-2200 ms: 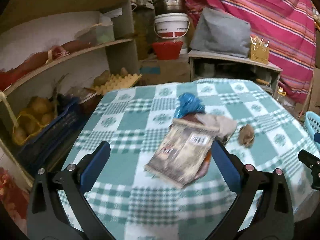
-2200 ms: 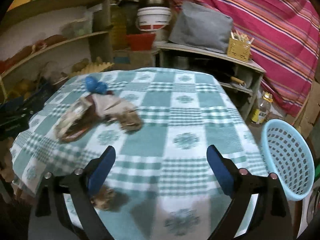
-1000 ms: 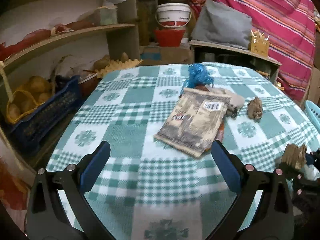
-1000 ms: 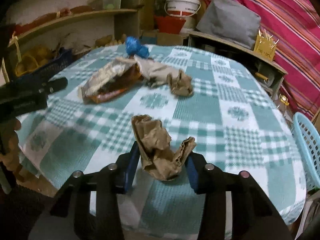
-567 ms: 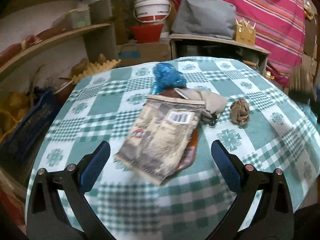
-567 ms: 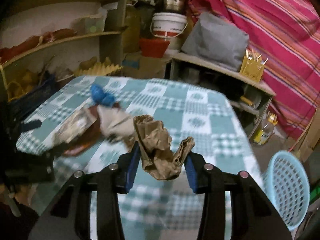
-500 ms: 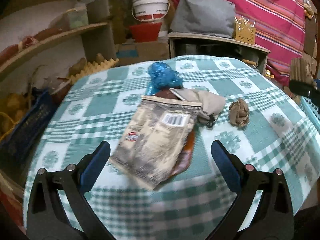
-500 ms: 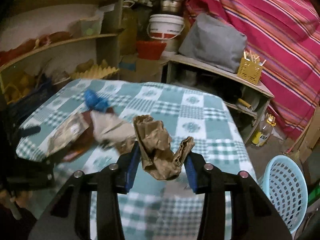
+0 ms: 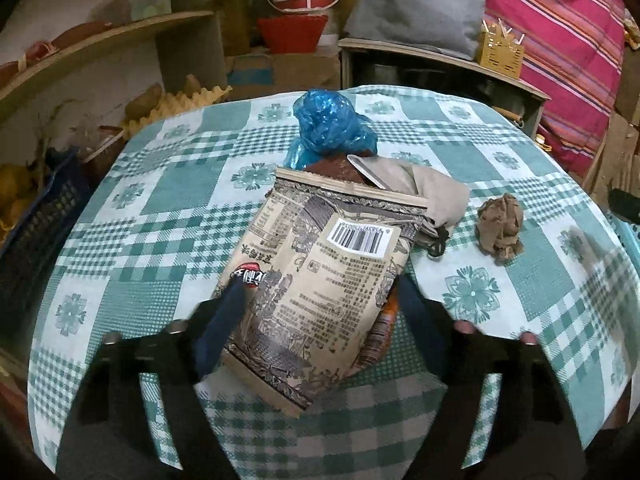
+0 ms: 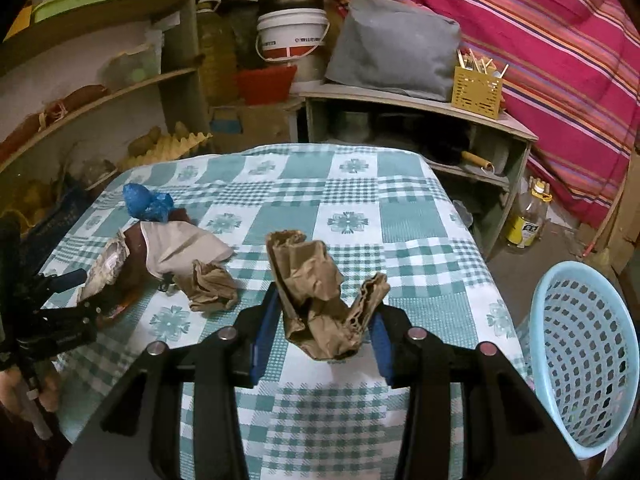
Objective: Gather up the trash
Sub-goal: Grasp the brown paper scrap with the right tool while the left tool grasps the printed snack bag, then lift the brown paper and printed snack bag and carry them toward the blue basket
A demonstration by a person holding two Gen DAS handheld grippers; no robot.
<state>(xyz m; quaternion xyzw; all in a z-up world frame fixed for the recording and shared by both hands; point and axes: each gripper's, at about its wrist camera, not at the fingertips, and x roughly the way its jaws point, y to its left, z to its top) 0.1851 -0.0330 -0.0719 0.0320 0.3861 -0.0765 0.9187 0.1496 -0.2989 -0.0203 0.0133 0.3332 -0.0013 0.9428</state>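
A printed beige snack bag [image 9: 320, 280] with a barcode lies on the green checked table [image 9: 160, 200], on top of an orange wrapper [image 9: 382, 332]. My left gripper [image 9: 320, 308] straddles the bag's near half. Its jaws are closing with the bag between them, and the pads are blurred at the bag's edges. My right gripper [image 10: 323, 328] is shut on a crumpled brown paper [image 10: 316, 292], held above the table's near edge. A light blue basket [image 10: 580, 360] stands low at the right, beside the table.
A blue plastic bag [image 9: 328, 128], a beige wrapper [image 9: 436, 192] and a brown paper ball [image 9: 500, 226] lie behind the snack bag. Shelves and a dark blue crate [image 9: 36, 216] line the left. A low shelf [image 10: 420, 100] and an oil bottle [image 10: 528, 216] stand behind the table.
My left gripper moved forward over the snack bag and its jaws narrowed around it. My right gripper lifted the brown paper and swung right, bringing the basket further into view.
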